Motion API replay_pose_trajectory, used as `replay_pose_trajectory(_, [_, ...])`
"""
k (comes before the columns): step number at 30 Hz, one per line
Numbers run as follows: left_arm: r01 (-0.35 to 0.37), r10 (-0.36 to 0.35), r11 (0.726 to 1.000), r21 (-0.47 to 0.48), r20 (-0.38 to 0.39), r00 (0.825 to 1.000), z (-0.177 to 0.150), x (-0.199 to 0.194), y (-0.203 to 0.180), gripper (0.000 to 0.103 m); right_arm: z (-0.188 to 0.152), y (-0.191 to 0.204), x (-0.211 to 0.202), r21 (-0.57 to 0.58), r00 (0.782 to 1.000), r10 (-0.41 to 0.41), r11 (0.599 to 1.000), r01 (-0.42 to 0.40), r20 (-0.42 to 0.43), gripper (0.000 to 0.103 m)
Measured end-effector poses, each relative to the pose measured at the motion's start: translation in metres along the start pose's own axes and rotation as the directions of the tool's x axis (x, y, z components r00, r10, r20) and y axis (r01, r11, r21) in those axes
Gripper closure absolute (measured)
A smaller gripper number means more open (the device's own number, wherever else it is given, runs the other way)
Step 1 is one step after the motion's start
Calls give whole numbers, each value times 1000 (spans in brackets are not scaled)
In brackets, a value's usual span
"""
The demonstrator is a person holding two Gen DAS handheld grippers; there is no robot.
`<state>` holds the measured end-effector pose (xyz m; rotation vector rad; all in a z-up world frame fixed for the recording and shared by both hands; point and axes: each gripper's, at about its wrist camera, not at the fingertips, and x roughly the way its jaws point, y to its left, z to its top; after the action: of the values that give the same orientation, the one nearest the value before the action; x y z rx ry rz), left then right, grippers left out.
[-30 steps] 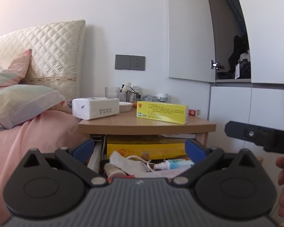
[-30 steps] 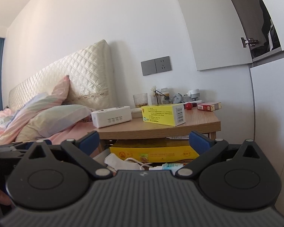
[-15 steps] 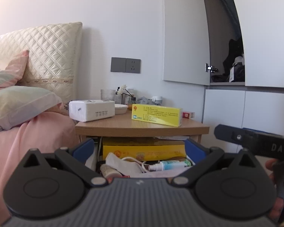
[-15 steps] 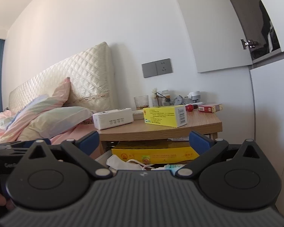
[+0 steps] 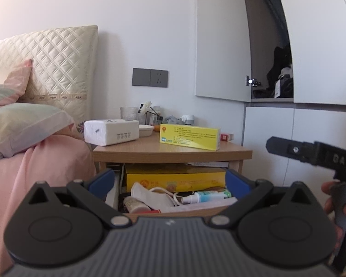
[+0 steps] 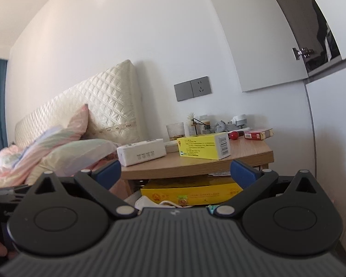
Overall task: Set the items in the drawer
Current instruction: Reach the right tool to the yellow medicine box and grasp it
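A wooden nightstand (image 5: pixel 173 154) (image 6: pixel 196 169) carries a white tissue pack (image 5: pixel 111 132) (image 6: pixel 141 155), a yellow box (image 5: pixel 189 136) (image 6: pixel 204 148) and a red pack (image 5: pixel 226 136) (image 6: pixel 258 135). Its drawer (image 5: pixel 173 214) below stands pulled out, holding a big yellow box (image 5: pixel 175 180) (image 6: pixel 191 194), a white cloth (image 5: pixel 150 196), a spray bottle (image 5: pixel 205 196) and a cable. My left gripper (image 5: pixel 170 182) is open and empty in front of the drawer. My right gripper (image 6: pixel 176 172) is open and empty too, a little back from the nightstand.
A bed with pink sheets (image 5: pixel 34 173) and pillows (image 6: pixel 76 152) lies left of the nightstand. A glass (image 5: pixel 128 114), small bottles and a red ball (image 6: pixel 233 135) crowd the back of the top. White cabinets (image 5: pixel 299 127) stand at the right. A hand holds the other gripper's handle (image 5: pixel 311 153).
Both views have drifted slightly; the nightstand sits a little further away and lower left in the left wrist view. Both grippers stay open and empty.
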<state>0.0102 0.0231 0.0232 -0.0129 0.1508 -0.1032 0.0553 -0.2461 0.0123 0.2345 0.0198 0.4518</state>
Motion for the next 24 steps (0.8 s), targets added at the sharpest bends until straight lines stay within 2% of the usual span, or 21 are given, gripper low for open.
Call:
replay_pose_trajectory(4, [7,-7,1000,-15,-5,1000,0,-1,2,0,5,-10,7,52,1000,-13,999,13,-3,0])
replay_pose_trajectory(6, [10,-11,1000,-22,-8,1000,0,-2,2,0,8,-14,18,84,999,9,996,-7,-35,0])
replay_pose_trajectory(12, [17,-18,999,-41,-12,1000,1,-4,4,0,30,-12,59,41,996,35,999,-31,-88,0])
replay_pose_trajectory(17, [13,-13,999,-45,-4,1000,1,-7,4,0,56,-14,110,49,990,65,997,-59,-128,0])
replay_pose_trajectory(19, [11,-11,999,-47,0,1000,2,-8,4,0,66,-15,136,49,983,55,998,-47,-175,0])
replay_pose_trajectory(24, [7,-7,999,-52,8,1000,2,-11,3,0,90,-12,204,-59,955,5,998,-23,-298,1])
